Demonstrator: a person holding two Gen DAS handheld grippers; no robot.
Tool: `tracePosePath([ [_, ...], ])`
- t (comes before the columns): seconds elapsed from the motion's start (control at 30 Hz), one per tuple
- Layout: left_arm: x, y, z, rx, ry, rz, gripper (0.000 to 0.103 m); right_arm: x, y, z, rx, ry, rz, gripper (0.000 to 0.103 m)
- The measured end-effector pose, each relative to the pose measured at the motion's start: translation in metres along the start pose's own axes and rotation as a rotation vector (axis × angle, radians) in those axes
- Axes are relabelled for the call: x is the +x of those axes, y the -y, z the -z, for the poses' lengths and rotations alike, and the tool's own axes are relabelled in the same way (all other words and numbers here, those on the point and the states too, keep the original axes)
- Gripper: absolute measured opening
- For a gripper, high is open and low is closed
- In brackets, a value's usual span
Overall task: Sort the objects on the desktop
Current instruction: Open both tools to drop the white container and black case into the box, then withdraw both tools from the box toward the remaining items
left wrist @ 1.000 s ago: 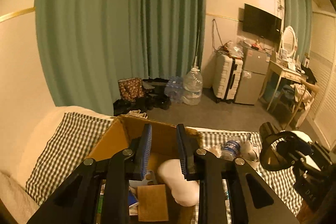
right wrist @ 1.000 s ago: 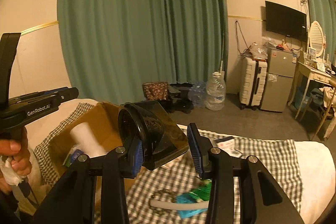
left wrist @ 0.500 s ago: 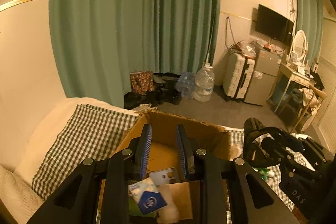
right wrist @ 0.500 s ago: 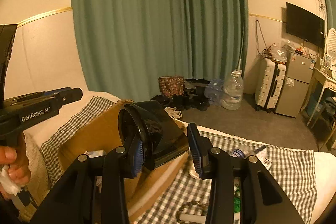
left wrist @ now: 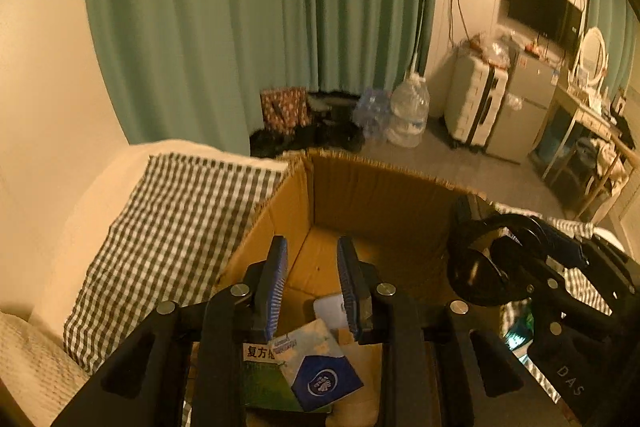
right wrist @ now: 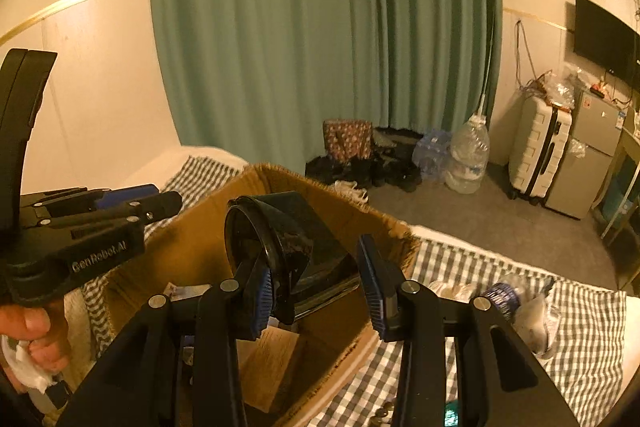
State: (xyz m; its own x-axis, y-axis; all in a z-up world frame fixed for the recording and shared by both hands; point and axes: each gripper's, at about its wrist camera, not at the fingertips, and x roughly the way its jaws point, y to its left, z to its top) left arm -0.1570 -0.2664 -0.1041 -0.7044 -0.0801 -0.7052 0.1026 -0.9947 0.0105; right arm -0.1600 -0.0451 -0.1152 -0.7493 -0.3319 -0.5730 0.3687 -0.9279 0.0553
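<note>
Moved since half a second ago: right gripper (right wrist: 316,291) has carried the black cup-shaped object (right wrist: 280,247) over the cardboard box (right wrist: 344,215). Near: object caught on the gripper's left finger, jaws wide. Left gripper (left wrist: 312,287), narrow gap, empty, hovers above the tissue pack (left wrist: 320,367) inside. Far: checked cloth (right wrist: 560,307). Advice: lower the object well inside the walls before letting go, clear of the left gripper.

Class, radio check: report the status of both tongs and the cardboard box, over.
Left tongs open, empty, over cardboard box. Right tongs carrying black holder, hooked on one finger, above the box. Tissue pack and medicine carton already inside.
</note>
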Motion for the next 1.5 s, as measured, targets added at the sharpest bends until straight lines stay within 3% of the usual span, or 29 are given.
tracePosePath([
  [0.23, 0.023, 0.000, 0.007, 0.001, -0.067, -0.005, 0.067, 0.032, -0.006, 0.007, -0.023, -0.062, 0.003, 0.038],
  [0.3, 0.028, -0.001, 0.008, 0.003, -0.079, -0.030, 0.087, 0.039, -0.009, 0.009, -0.036, -0.076, 0.016, 0.039],
  [0.6, 0.026, -0.003, 0.006, 0.004, -0.065, -0.054, 0.102, 0.049, -0.004, 0.013, -0.012, -0.090, 0.057, 0.042],
  [0.67, 0.024, -0.006, 0.003, -0.013, -0.051, -0.047, 0.103, 0.046, -0.001, 0.011, 0.003, -0.077, 0.068, 0.048],
  [0.73, 0.022, -0.005, 0.001, -0.021, -0.044, -0.041, 0.103, 0.037, 0.004, 0.010, 0.022, -0.051, 0.073, 0.061],
  [0.83, 0.023, 0.001, -0.001, -0.003, -0.046, -0.050, 0.103, 0.026, 0.011, 0.007, 0.041, -0.011, 0.079, 0.070],
  [1.07, 0.019, 0.031, -0.002, 0.047, -0.032, -0.015, 0.103, -0.007, 0.036, 0.002, 0.056, 0.038, 0.120, 0.080],
  [1.3, 0.006, 0.059, -0.007, 0.015, -0.021, 0.132, 0.103, -0.051, 0.074, 0.002, 0.052, 0.108, 0.181, 0.096],
  [1.4, 0.000, 0.079, -0.005, 0.071, -0.005, 0.118, 0.103, -0.070, 0.088, 0.004, 0.050, 0.131, 0.208, 0.103],
  [1.5, -0.006, 0.098, 0.002, 0.136, 0.048, 0.120, 0.103, -0.085, 0.102, 0.009, 0.053, 0.148, 0.248, 0.103],
])
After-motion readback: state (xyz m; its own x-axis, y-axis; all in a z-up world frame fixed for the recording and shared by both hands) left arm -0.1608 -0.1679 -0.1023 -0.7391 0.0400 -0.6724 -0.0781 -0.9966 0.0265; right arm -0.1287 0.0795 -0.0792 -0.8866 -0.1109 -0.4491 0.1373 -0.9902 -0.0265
